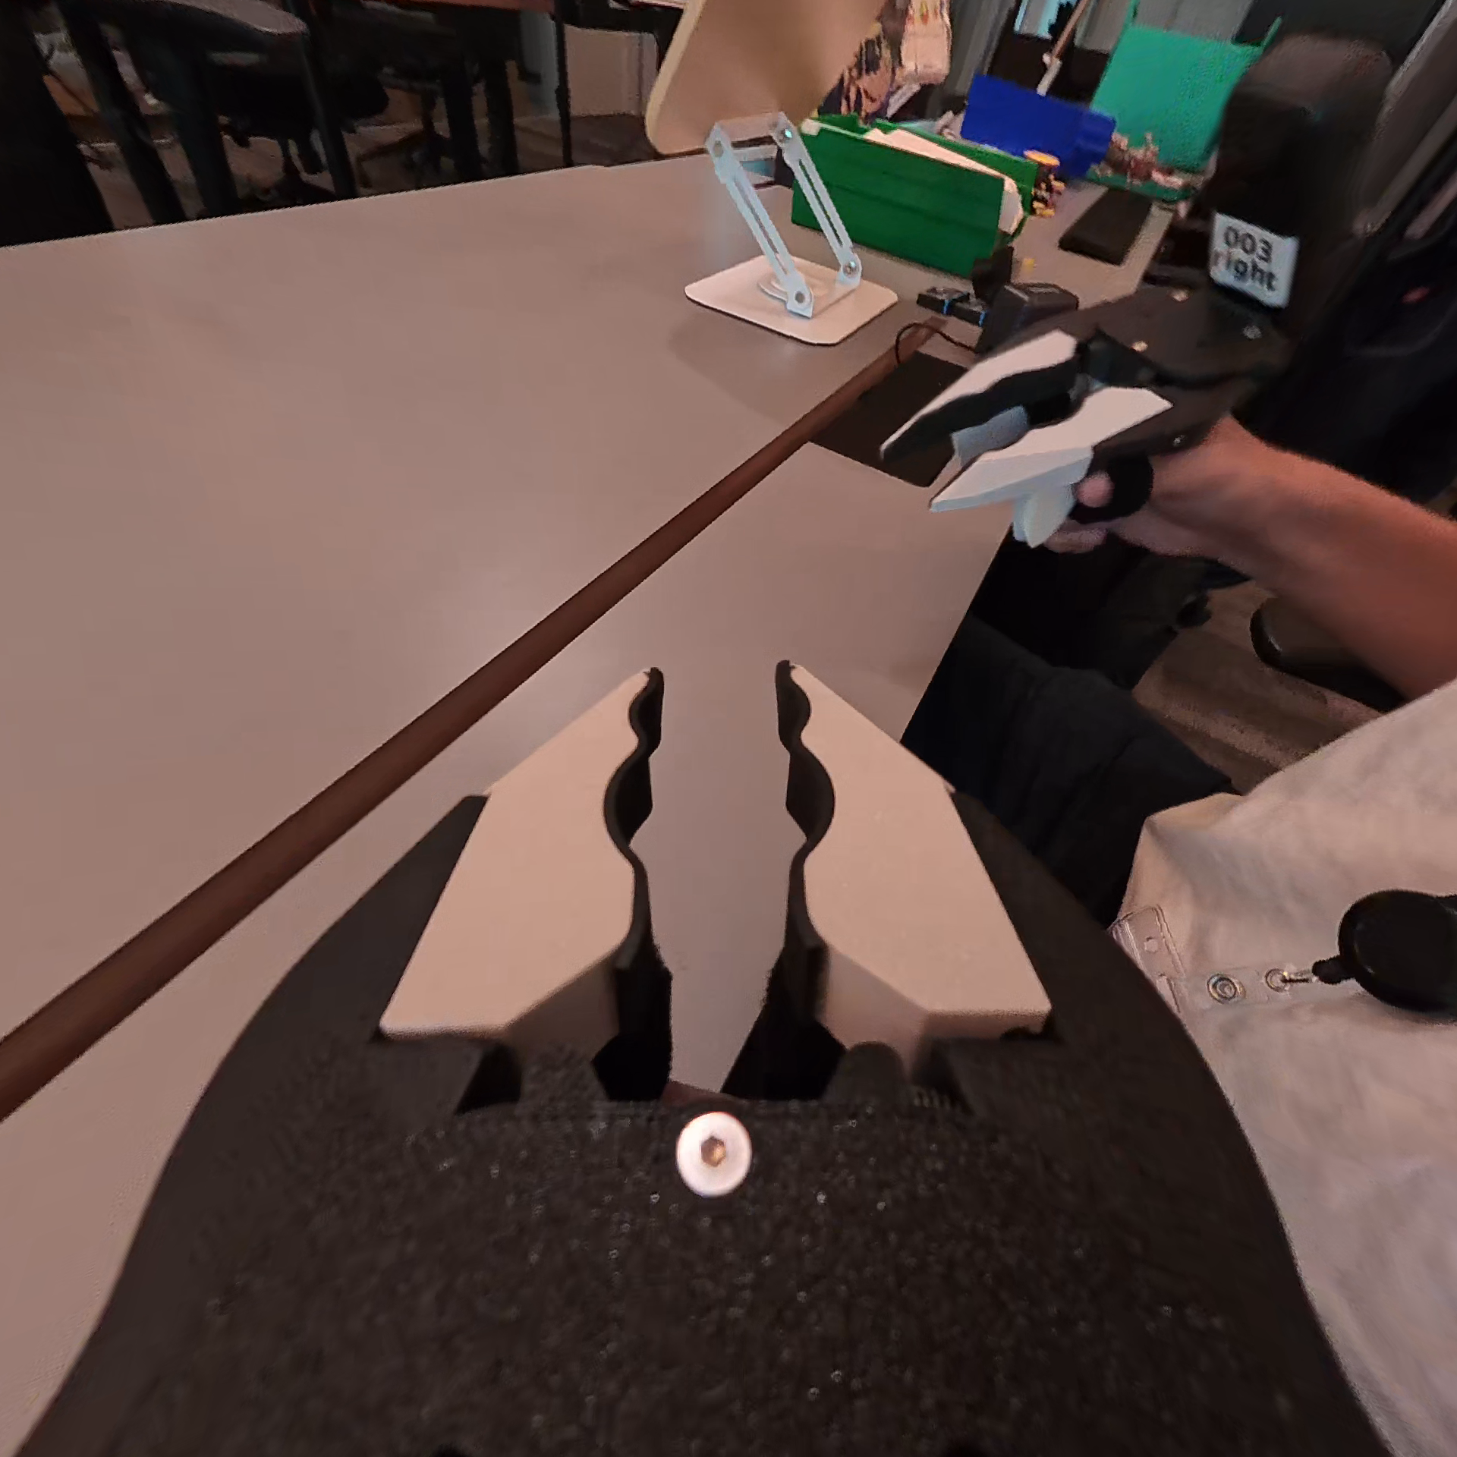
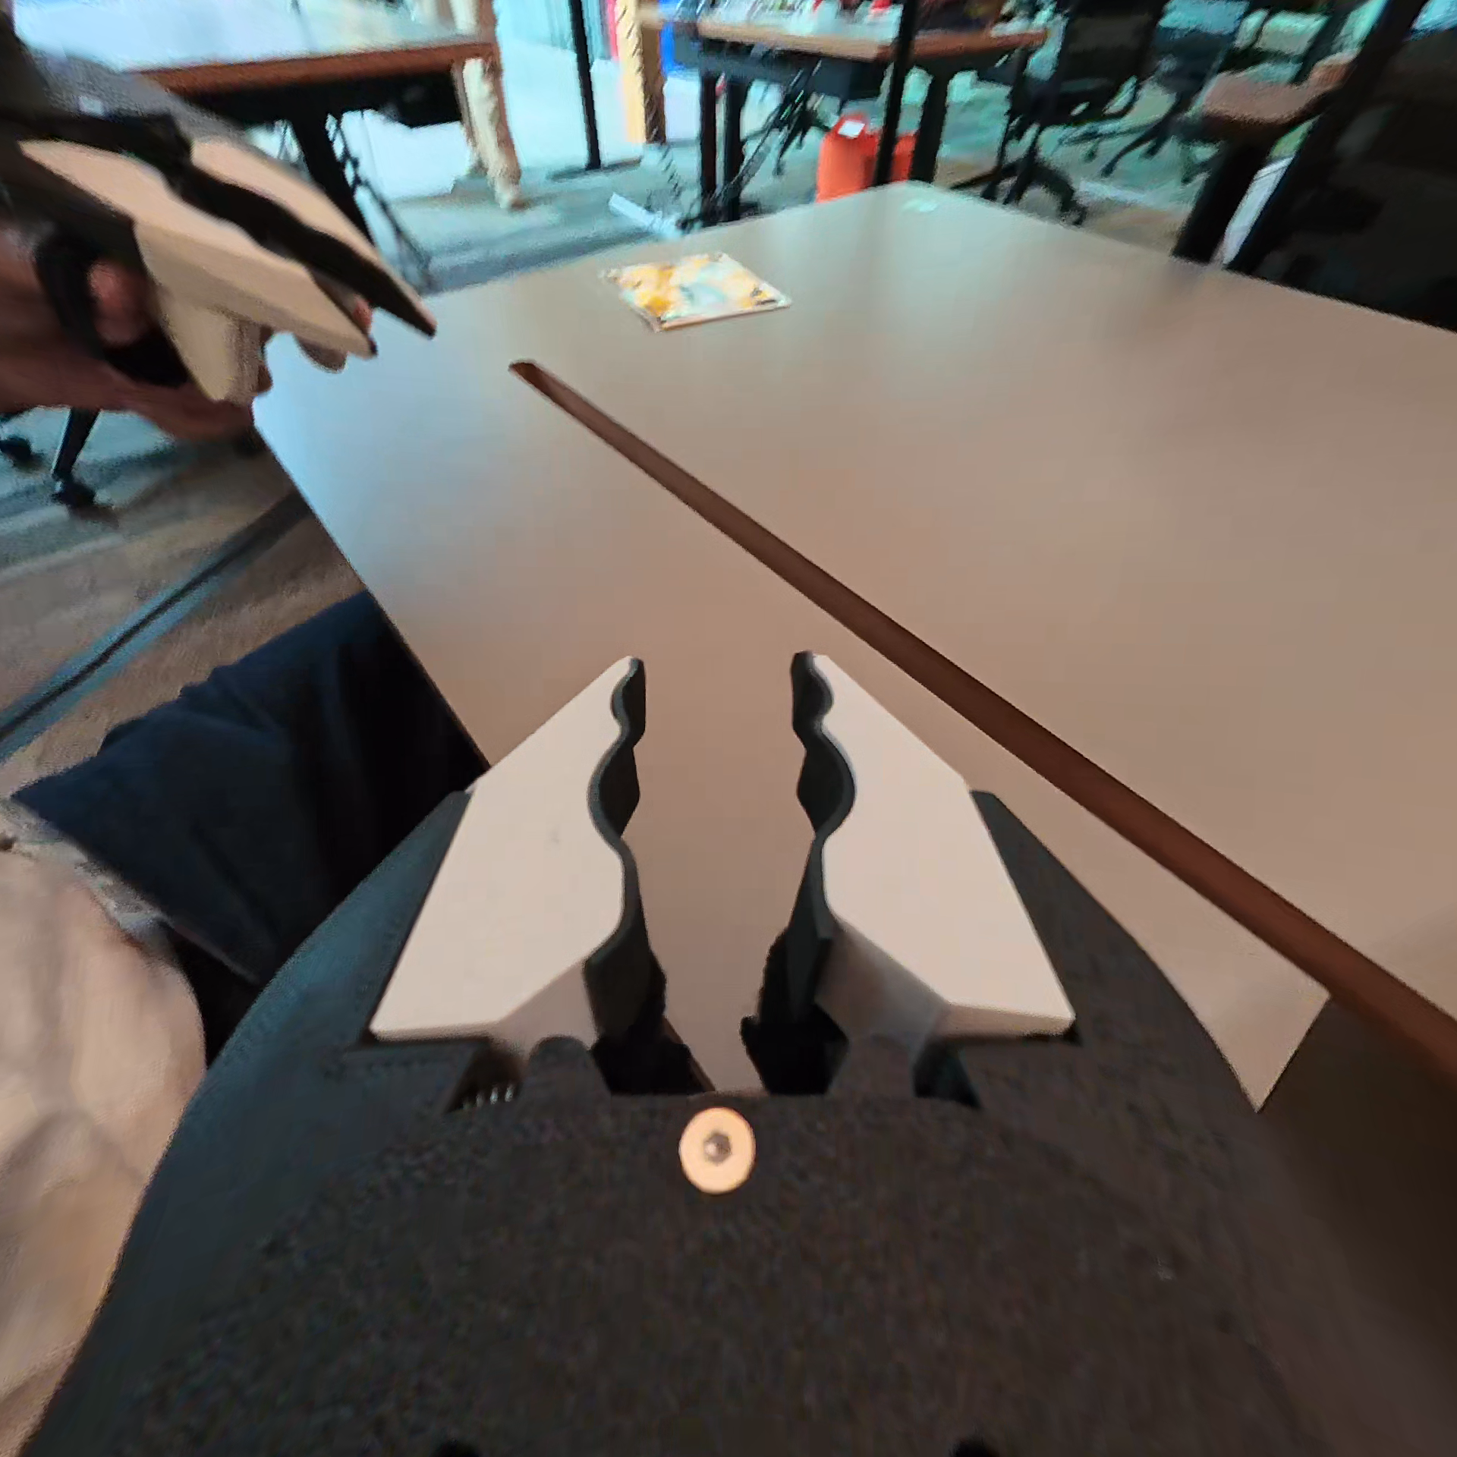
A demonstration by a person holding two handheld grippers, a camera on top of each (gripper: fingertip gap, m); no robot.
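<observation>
Office desks, rolling chairs and a carpeted floor fill the blurred background, and both grippers hover above the near edge of a long grey table (image 1: 331,441) split lengthwise by a dark brown cable slot (image 2: 907,631). Seen from its own camera, the left gripper (image 1: 719,678) has its fingers parted with bare tabletop showing between the wavy black pads (image 1: 640,776), and it holds nothing. So too the right gripper (image 2: 717,670): fingers apart, nothing between them, over the table's near strip. In the left wrist view the right gripper appears again at the far right, held in a person's hand (image 1: 1135,504), just beyond the table's corner. On the far side of the slot stand a white folding stand (image 1: 788,268) and, behind it, a green bin (image 1: 899,197), with small black devices (image 1: 1001,303) near the bin. In the right wrist view a flat yellow-and-white packet (image 2: 698,288) lies on the far part of the table, well apart from both grippers; it looks thin, light and probably crinkly, though blur makes this uncertain. Lying so flat, it would be best taken at an edge.
</observation>
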